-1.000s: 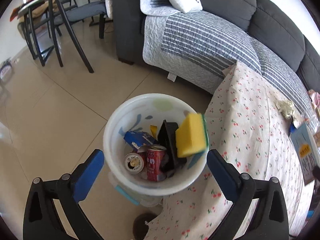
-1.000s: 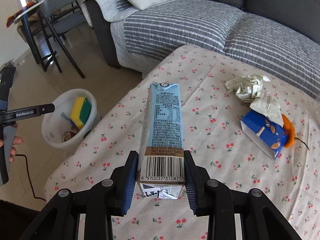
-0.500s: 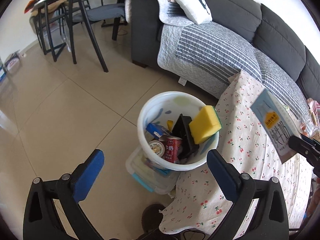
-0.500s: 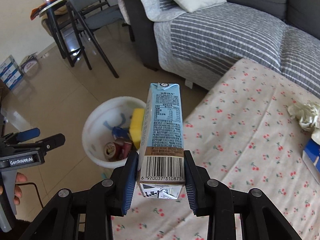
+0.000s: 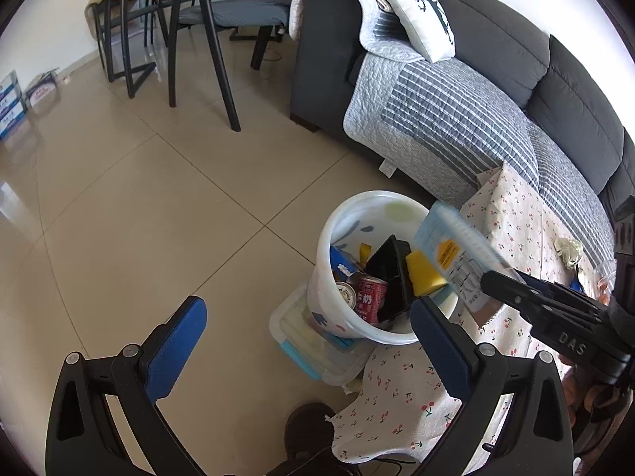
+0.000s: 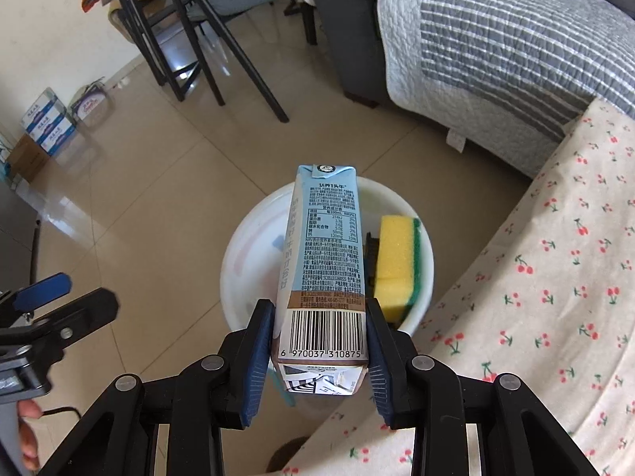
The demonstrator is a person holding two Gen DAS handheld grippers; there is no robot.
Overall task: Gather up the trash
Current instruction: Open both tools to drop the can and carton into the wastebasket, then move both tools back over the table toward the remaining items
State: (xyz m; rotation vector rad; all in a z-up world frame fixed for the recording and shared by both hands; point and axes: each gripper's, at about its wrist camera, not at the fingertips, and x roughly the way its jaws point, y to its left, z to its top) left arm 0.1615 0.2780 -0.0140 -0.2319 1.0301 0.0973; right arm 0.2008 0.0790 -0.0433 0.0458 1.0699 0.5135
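Observation:
My right gripper point(image 6: 319, 311) is shut on a light-blue milk carton point(image 6: 325, 261), pads pressing both sides near the barcode. The carton hangs directly above the white trash bin point(image 6: 238, 254) on the floor. Inside the bin lie a yellow-green sponge point(image 6: 397, 261), a black tray point(image 5: 391, 273), a red can point(image 5: 371, 295) and a blue packet. In the left wrist view the carton point(image 5: 456, 258) reaches over the bin's right rim point(image 5: 329, 309). My left gripper point(image 5: 307, 309) is open and holds nothing, standing left of and above the bin.
The bin rests on a clear lidded box point(image 5: 305, 341) beside the table with a cherry-print cloth point(image 6: 555, 277). Crumpled paper point(image 5: 569, 248) lies on that cloth. A grey sofa point(image 5: 456, 111) stands behind, black chairs point(image 5: 198, 39) further left, cartons point(image 6: 43, 123) by the wall.
The right gripper carried the carton from above the table leftward to above the bin. The left gripper drew back and to the left, so the bin now sits at its right finger.

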